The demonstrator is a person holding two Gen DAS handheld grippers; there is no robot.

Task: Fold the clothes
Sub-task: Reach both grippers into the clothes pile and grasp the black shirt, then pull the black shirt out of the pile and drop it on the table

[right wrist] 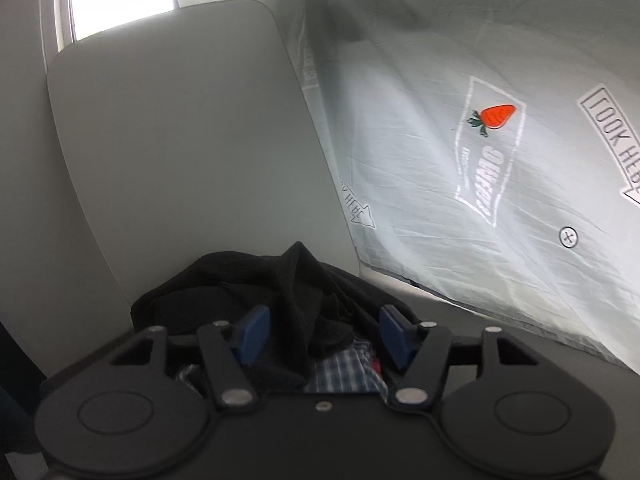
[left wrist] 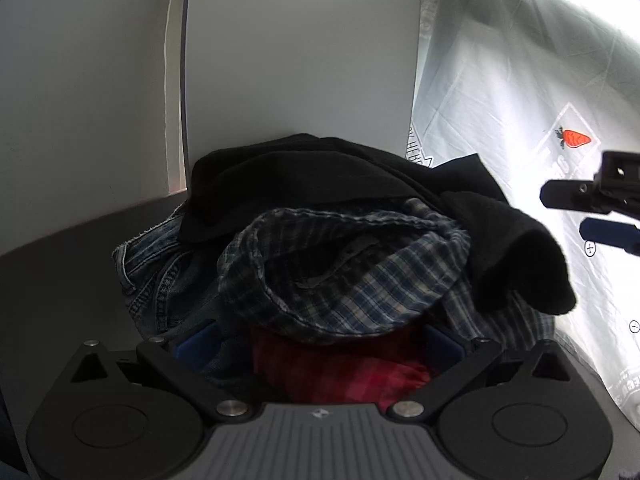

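1. You are holding both grippers over one heap of clothes [left wrist: 328,240]. The heap is lying on a dark surface, at its far edge, against a pale upright panel [left wrist: 304,48]. A white printed sheet [left wrist: 520,100] is spreading on the right side.

2. Your left gripper [left wrist: 316,348] is pointing straight into the heap. Its jaws are standing wide apart and are gripping nothing. Between them a red fabric [left wrist: 344,376] is showing, and just ahead a blue checked shirt [left wrist: 352,276] is bulging up. Blue jeans [left wrist: 160,276] are lying to the left of it.

3. Your right gripper [right wrist: 320,336] is hovering at the right side of the heap. Its jaws are also wide open and empty. A ridge of the black garment [right wrist: 296,312] is rising exactly between them, and its long axis is running away from you, along the fingers.

4. In my judgement the right gripper is the nearer one to the black garment, which is lying on top of all others. So this piece is asking to be lifted first, before any folding.

5. The risk: closing deep there may also catch the checked shirt under it.
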